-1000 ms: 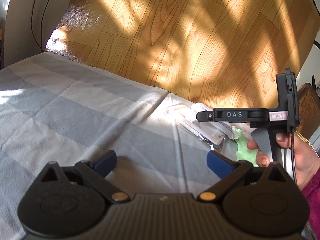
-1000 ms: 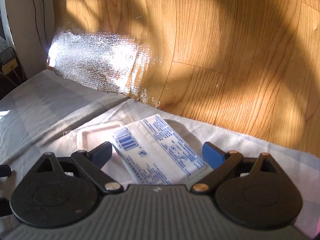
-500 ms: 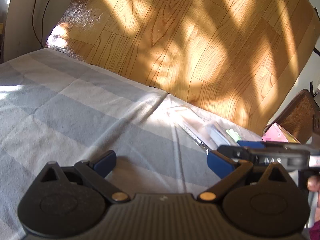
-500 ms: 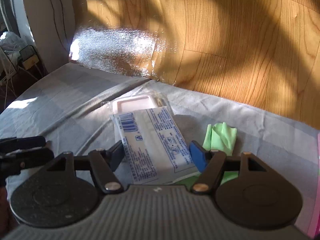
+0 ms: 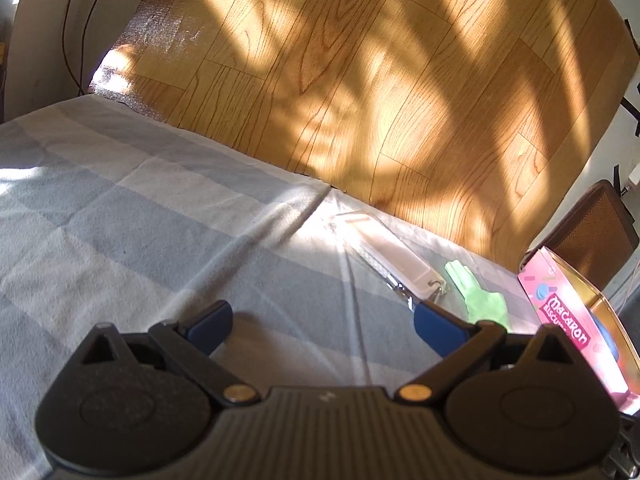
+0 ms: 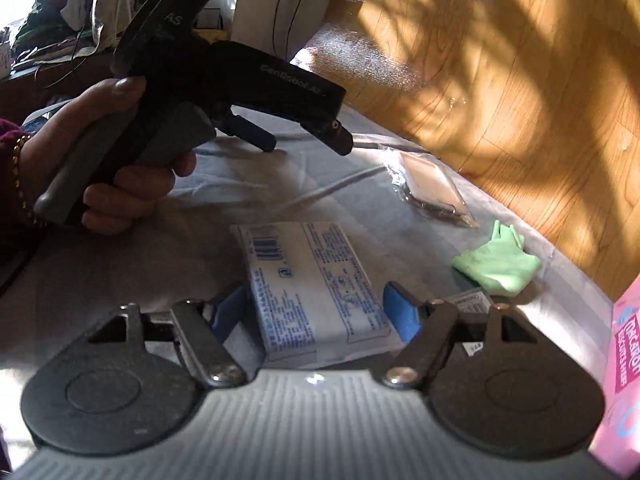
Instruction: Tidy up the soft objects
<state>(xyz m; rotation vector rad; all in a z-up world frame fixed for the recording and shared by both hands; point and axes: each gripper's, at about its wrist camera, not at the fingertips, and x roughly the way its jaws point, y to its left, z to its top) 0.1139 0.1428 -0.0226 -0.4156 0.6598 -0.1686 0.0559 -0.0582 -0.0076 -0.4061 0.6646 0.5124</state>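
My right gripper (image 6: pixel 316 308) is shut on a white soft pack with blue print (image 6: pixel 312 284) and holds it lifted above the striped cloth (image 6: pixel 304 184). A green cloth (image 6: pixel 496 264) lies at the right near the wood panel; it also shows in the left wrist view (image 5: pixel 480 300). A clear-wrapped flat pack (image 6: pixel 432 188) lies behind it, and shows in the left wrist view (image 5: pixel 384 248). My left gripper (image 5: pixel 324 320) is open and empty over the cloth (image 5: pixel 140 220). It shows hand-held in the right wrist view (image 6: pixel 304 132).
A pink macaron box (image 5: pixel 568 320) stands at the right edge and shows in the right wrist view (image 6: pixel 624 360). A wood-pattern panel (image 5: pixel 360 80) rises behind the cloth. A brown woven object (image 5: pixel 592 236) sits at far right. Clutter (image 6: pixel 60 20) lies at far left.
My right gripper has pulled back and up with the white pack, swinging left so the left gripper comes into its view. It has left the left wrist view, which now shows the pink box.
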